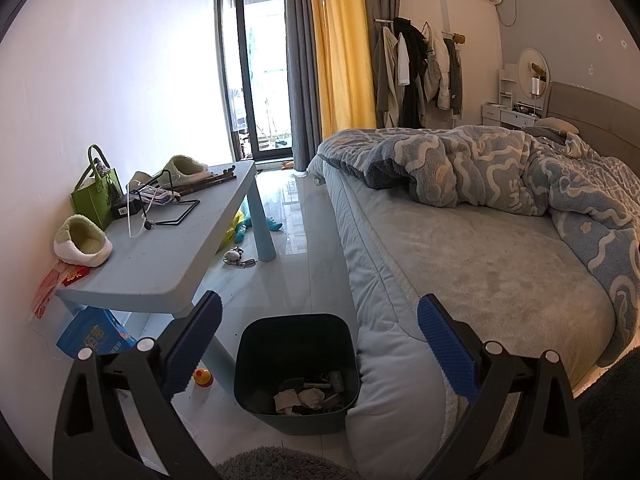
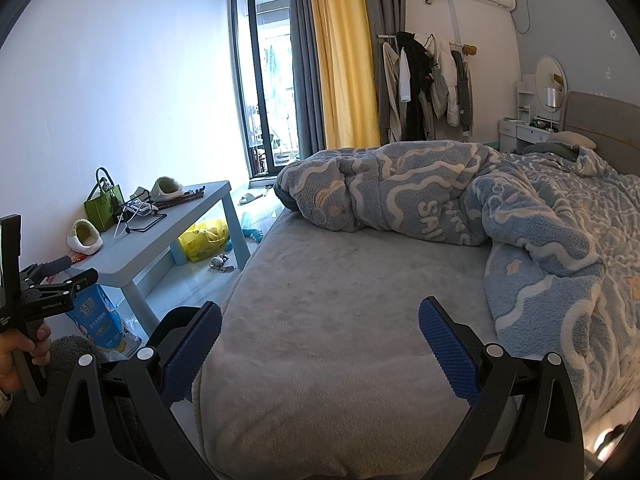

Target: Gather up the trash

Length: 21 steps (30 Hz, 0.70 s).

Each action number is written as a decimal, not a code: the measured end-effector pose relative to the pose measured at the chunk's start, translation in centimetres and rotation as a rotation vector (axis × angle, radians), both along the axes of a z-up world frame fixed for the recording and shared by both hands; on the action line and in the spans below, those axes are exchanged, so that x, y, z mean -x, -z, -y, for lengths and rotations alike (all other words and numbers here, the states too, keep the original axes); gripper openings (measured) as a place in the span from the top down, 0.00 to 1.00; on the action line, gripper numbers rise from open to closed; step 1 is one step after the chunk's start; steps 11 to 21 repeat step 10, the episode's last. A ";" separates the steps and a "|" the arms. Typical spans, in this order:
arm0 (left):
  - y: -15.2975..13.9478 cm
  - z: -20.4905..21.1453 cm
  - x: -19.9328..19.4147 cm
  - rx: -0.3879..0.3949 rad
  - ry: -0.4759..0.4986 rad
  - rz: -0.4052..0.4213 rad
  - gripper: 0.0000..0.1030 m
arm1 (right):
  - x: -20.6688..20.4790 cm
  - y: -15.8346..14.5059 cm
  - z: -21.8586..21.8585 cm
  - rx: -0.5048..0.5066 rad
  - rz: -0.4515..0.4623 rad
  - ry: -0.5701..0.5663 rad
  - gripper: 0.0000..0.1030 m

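Observation:
A dark trash bin [image 1: 262,364] stands on the floor between the bed and the blue table, with crumpled paper and wrappers [image 1: 308,394] in its bottom. My left gripper [image 1: 318,326] hangs open just above the bin, nothing between its blue pads. My right gripper [image 2: 320,330] is open over the bare grey bed sheet [image 2: 340,320], holding nothing. The left gripper's body [image 2: 36,296] and the hand gripping it show at the left edge of the right wrist view. A yellow plastic bag [image 2: 204,240] lies under the table.
A light blue table [image 1: 168,256] by the wall carries two fuzzy slippers, a green bag [image 1: 96,196], a wire stand and small items. A blue package [image 1: 94,336] leans under it. Toys and a small yellow bottle [image 1: 202,378] lie on the floor. A rumpled blue quilt [image 2: 460,200] covers the bed.

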State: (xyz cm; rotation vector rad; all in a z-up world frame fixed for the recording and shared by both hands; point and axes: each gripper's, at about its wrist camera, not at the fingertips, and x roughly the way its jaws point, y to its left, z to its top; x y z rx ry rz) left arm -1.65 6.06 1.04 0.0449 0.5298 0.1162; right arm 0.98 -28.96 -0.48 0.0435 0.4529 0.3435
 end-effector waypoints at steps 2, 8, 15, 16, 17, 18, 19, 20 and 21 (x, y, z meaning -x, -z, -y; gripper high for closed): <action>0.0 0.0 0.0 0.001 0.000 -0.001 0.03 | 0.0 0.0 0.0 0.000 0.000 0.001 0.03; 0.0 0.0 0.0 -0.003 -0.001 0.000 0.03 | 0.0 0.0 0.0 0.001 0.001 0.000 0.03; 0.0 0.0 0.0 -0.003 0.000 -0.001 0.03 | 0.0 0.0 0.1 0.002 0.001 0.000 0.03; 0.0 0.0 0.0 -0.003 0.000 -0.001 0.03 | 0.0 0.0 0.1 0.002 0.001 0.000 0.03; 0.0 0.0 0.0 -0.003 0.000 -0.001 0.03 | 0.0 0.0 0.1 0.002 0.001 0.000 0.03; 0.0 0.0 0.0 -0.003 0.000 -0.001 0.03 | 0.0 0.0 0.1 0.002 0.001 0.000 0.03; 0.0 0.0 0.0 -0.003 0.000 -0.001 0.03 | 0.0 0.0 0.1 0.002 0.001 0.000 0.03; 0.0 0.0 0.0 -0.003 0.000 -0.001 0.03 | 0.0 0.0 0.1 0.002 0.001 0.000 0.03; 0.0 0.0 0.0 -0.003 0.000 -0.001 0.03 | 0.0 0.0 0.1 0.002 0.001 0.000 0.03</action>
